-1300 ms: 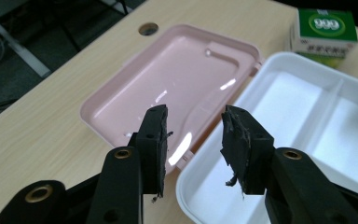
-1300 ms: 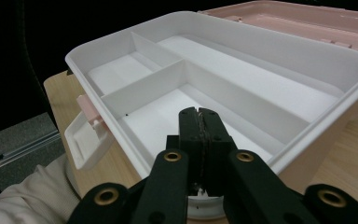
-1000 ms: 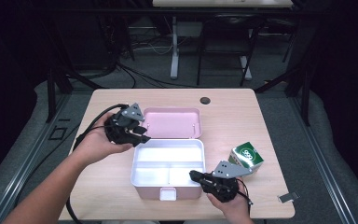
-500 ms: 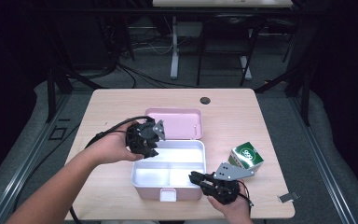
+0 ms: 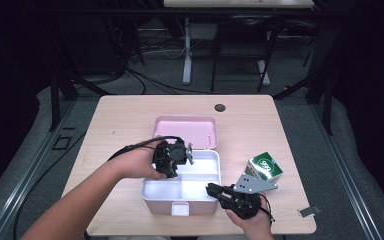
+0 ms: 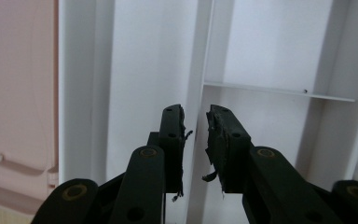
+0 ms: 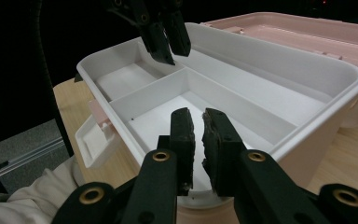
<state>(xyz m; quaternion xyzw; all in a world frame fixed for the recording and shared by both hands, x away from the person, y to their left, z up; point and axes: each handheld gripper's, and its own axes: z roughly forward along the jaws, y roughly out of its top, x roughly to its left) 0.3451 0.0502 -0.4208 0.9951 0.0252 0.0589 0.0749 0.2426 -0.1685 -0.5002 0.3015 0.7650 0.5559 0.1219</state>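
Note:
A pink lunch box with a white divided tray (image 5: 200, 186) stands open mid-table, its pink lid (image 5: 185, 131) folded back behind it. My left gripper (image 5: 176, 162) hangs over the tray's left part. In the left gripper view its jaws (image 6: 196, 133) stand just above the long divider (image 6: 200, 70), nearly together, with nothing between them. My right gripper (image 5: 212, 189) rests at the tray's front right corner, pointing left. In the right gripper view its jaws (image 7: 198, 135) are shut and empty at the tray rim (image 7: 270, 98), and the left gripper (image 7: 165, 39) hangs beyond.
A green carton (image 5: 264, 167) stands on the table right of the tray, just behind my right gripper. A small black round object (image 5: 220, 107) lies near the table's far edge. The left gripper's cable (image 5: 130, 147) trails off to the left.
My left gripper has moved right, from beside the lid's left end to over the tray. The right gripper has stayed in place.

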